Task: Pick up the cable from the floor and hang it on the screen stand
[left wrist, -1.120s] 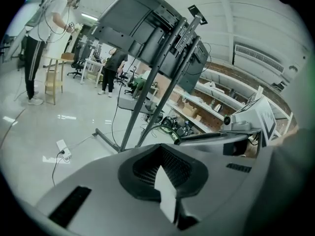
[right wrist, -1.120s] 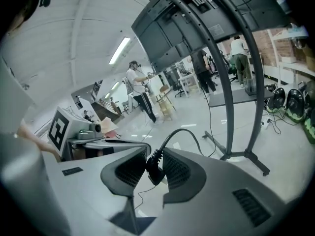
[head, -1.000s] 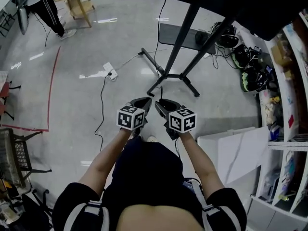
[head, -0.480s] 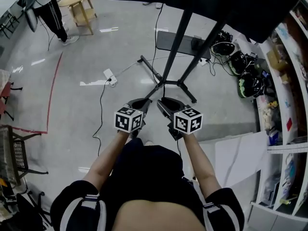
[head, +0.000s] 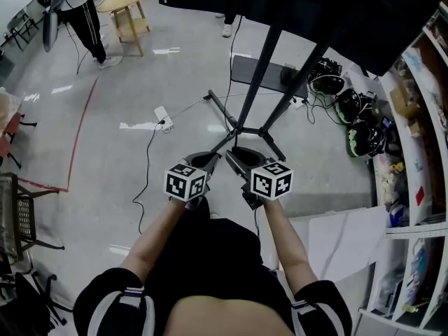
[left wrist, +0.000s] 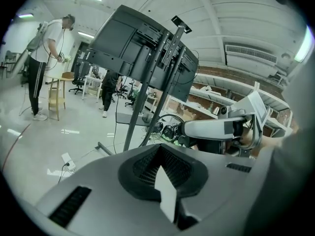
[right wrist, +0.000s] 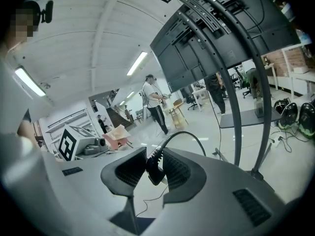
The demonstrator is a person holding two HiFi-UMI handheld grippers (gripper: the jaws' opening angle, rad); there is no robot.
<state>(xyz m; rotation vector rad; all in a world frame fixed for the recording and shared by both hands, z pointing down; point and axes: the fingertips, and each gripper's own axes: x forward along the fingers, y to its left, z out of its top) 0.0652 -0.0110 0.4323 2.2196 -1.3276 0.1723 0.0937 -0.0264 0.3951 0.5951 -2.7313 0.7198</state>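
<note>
My right gripper (right wrist: 155, 152) is shut on the black plug end of the cable (right wrist: 155, 173), which arcs up and away from the jaws. In the head view both grippers are held side by side at waist height, the left gripper (head: 208, 156) beside the right gripper (head: 235, 152), just short of the foot of the black screen stand (head: 246, 121). In the left gripper view the left gripper (left wrist: 158, 148) has its pads met at the tips, and nothing shows between them. The stand's slanted poles (right wrist: 235, 97) carry the dark screen (left wrist: 135, 48) overhead.
A white power strip (head: 162, 115) with its lead lies on the floor to the left. A black mat (head: 260, 71) lies behind the stand. Helmets (head: 353, 114) and shelves (head: 420, 159) line the right. A wooden stool (head: 129, 16) and a person (head: 84, 26) are far left.
Both grippers have come up a little, and the stand's foot now sits closer to them in the head view. The plug stays between the right jaws.
</note>
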